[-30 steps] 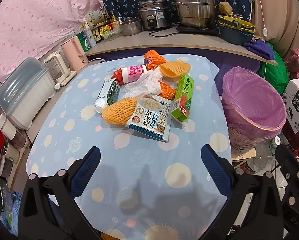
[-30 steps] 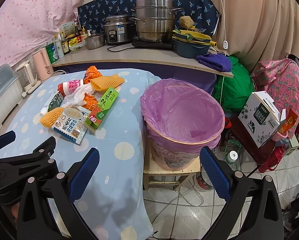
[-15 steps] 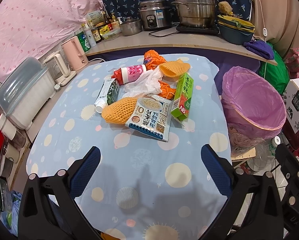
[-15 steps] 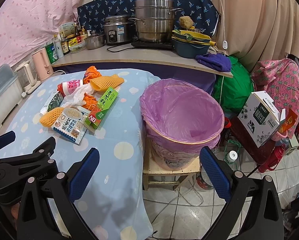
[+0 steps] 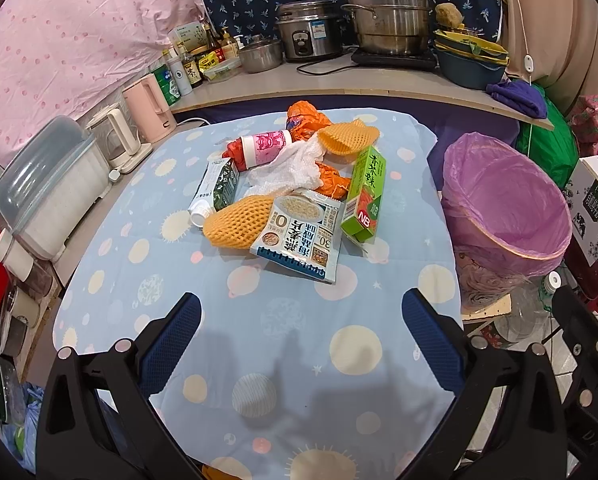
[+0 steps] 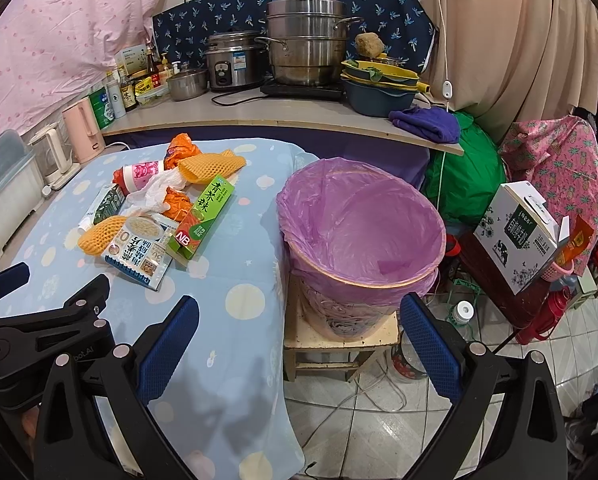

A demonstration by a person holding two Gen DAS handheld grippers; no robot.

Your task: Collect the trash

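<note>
A heap of trash lies mid-table on the blue spotted cloth (image 5: 283, 344): a green carton (image 5: 365, 196), a food packet (image 5: 299, 236), orange foam nets (image 5: 235, 222), a white tissue (image 5: 287, 170), a pink bottle (image 5: 265, 146), a small milk carton (image 5: 219, 188) and orange wrappers (image 5: 305, 120). A bin lined with a purple bag (image 6: 359, 232) stands right of the table and is empty. My left gripper (image 5: 301, 344) is open and empty above the near table, short of the heap. My right gripper (image 6: 299, 344) is open and empty, over the table's right edge near the bin.
A counter (image 5: 339, 80) behind the table holds pots, a rice cooker, bottles and basins. Kettles (image 5: 147, 108) and a plastic box (image 5: 47, 184) stand along the left. A milk box (image 6: 519, 236) and bags sit right of the bin. The bin rests on a low stool (image 6: 339, 344).
</note>
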